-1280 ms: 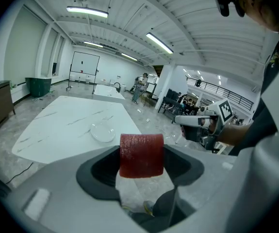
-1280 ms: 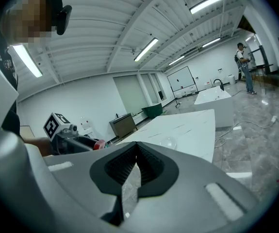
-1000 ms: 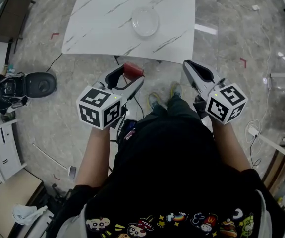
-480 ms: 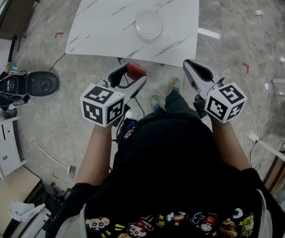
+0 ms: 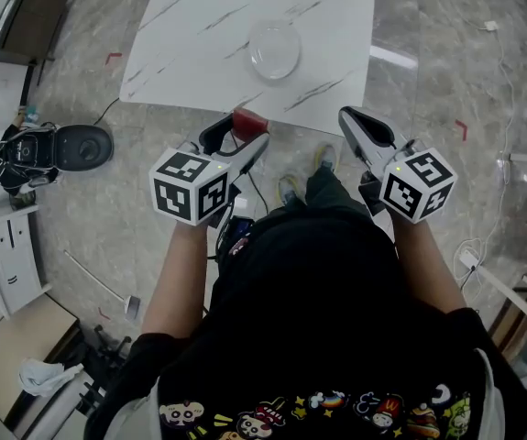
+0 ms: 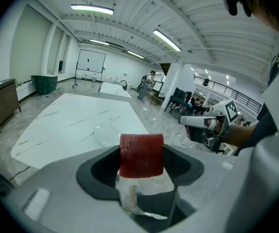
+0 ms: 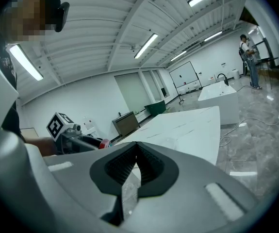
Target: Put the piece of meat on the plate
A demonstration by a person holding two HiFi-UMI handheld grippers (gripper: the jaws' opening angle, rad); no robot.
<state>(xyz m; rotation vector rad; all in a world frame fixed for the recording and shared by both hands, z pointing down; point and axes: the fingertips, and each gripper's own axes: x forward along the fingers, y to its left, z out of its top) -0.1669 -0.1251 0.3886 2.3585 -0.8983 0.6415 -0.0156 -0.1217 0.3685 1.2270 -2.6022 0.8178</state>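
Left gripper (image 5: 243,134) pinches the red piece of meat (image 6: 141,155) between its jaw tips, in the air at the near edge of the white marble table (image 5: 199,35). Clear plate (image 5: 275,49) sits on that table, apart from the meat. Right gripper (image 7: 137,168) empty, jaws pressed together

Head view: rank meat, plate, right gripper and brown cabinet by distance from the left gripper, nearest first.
1. Piece of meat: clamped in the left gripper itself.
2. Plate, ahead on the table, and right gripper, off to the right: too close to call.
3. Brown cabinet: far left, past the table's corner.
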